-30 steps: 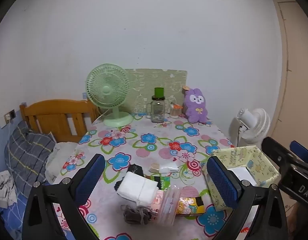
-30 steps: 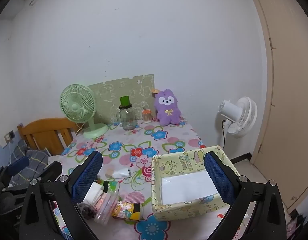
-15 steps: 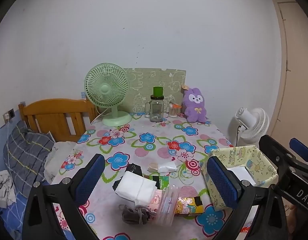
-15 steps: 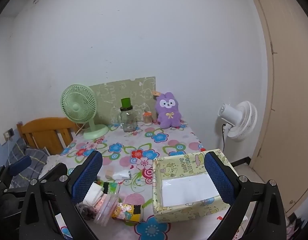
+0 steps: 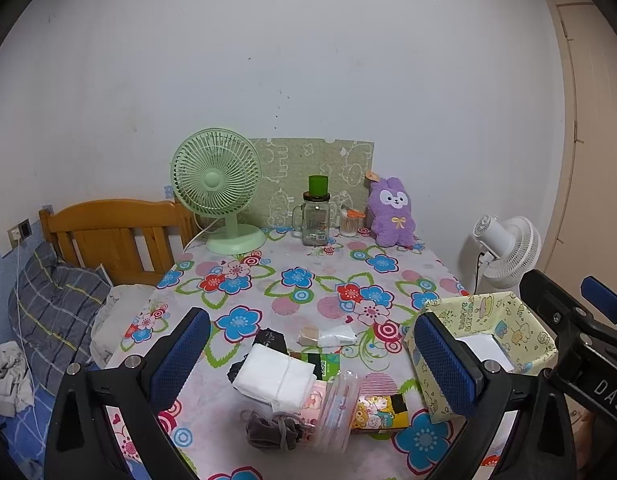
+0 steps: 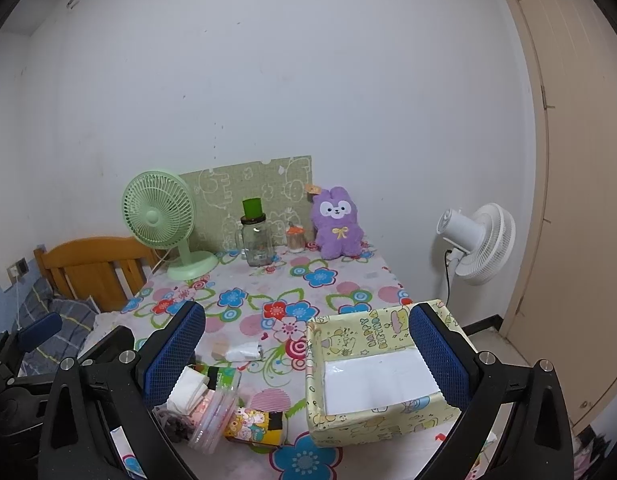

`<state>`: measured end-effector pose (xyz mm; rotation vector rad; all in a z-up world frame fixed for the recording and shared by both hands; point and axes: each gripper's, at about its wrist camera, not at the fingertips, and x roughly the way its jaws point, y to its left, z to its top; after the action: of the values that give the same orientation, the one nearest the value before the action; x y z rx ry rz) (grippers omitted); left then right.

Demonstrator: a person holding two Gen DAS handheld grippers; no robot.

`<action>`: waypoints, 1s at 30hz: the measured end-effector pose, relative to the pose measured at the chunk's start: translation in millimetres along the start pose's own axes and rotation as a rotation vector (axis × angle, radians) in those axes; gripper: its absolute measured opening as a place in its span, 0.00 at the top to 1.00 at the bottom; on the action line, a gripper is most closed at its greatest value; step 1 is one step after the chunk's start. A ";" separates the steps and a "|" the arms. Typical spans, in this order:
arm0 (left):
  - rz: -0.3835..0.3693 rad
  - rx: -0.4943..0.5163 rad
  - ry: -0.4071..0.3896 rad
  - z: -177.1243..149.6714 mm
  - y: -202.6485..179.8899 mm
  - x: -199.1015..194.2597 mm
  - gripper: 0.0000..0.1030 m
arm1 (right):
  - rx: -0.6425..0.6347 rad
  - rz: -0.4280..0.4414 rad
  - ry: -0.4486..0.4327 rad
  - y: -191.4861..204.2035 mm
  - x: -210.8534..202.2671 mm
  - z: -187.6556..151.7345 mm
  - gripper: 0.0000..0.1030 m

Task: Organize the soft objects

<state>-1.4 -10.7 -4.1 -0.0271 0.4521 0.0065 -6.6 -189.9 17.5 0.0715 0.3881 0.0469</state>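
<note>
Both tools have drifted back slightly; we hold them spread wide, grasping nothing. We note the white cloth bundle [image 5: 274, 374] lies ahead of the left tool [image 5: 308, 364], nearer than the right tool [image 6: 304, 354], with the box [image 5: 504, 308] to its right.

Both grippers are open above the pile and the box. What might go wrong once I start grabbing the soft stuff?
1. The white folded cloth lies on black fabric and against a clear plastic pack; a deep pinch may drag neighbours along.
2. The yellow box sits at the table's front-right corner; a nudge from the right gripper could push it off.
3. The grey drawstring pouch lies near the front edge and may get swept off.
</note>
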 end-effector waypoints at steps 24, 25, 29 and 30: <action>0.004 -0.001 0.003 1.9 5.4 2.4 0.01 | 0.000 -0.003 0.009 0.9 1.5 -1.1 0.00; 0.003 -0.001 0.003 1.2 5.1 2.7 0.01 | -0.001 -0.004 0.009 1.0 1.6 -1.2 0.00; 0.004 -0.001 0.004 1.0 4.1 3.4 0.01 | -0.001 -0.004 0.011 1.0 1.9 -1.3 0.00; 0.004 0.000 0.004 1.1 4.1 3.4 0.01 | -0.001 -0.004 0.012 0.9 1.8 -1.5 0.00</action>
<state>2.0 -6.5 -4.7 -0.0267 0.4560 0.0105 -5.5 -188.8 15.5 0.0694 0.4001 0.0436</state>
